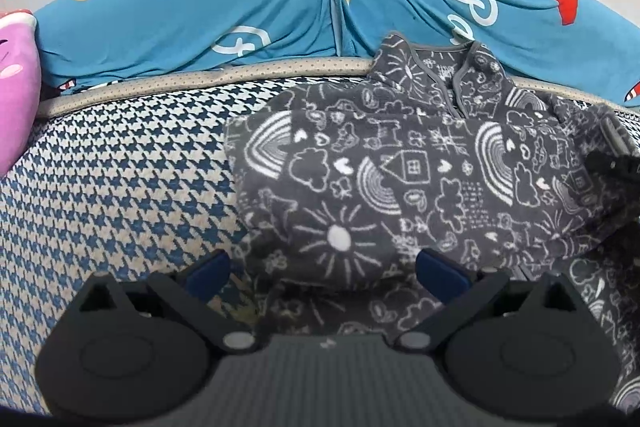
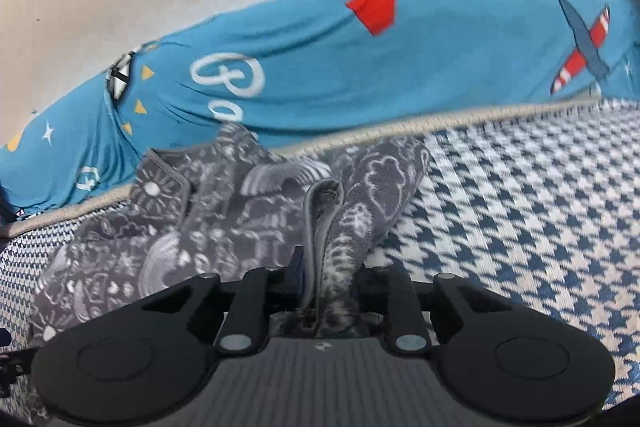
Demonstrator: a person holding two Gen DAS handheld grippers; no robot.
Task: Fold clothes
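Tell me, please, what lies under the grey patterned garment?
The checked cover shows all around the garment, so it lies on that. Anything else beneath it is covered.

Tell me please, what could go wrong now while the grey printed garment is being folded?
The right tool is shut on only a narrow edge of the grey garment, so the fleece may slip out when pulled. The left tool is open and holds nothing, so the folded part may drag or unfold. The garment's collar already touches the blue pillow and could bunch there.
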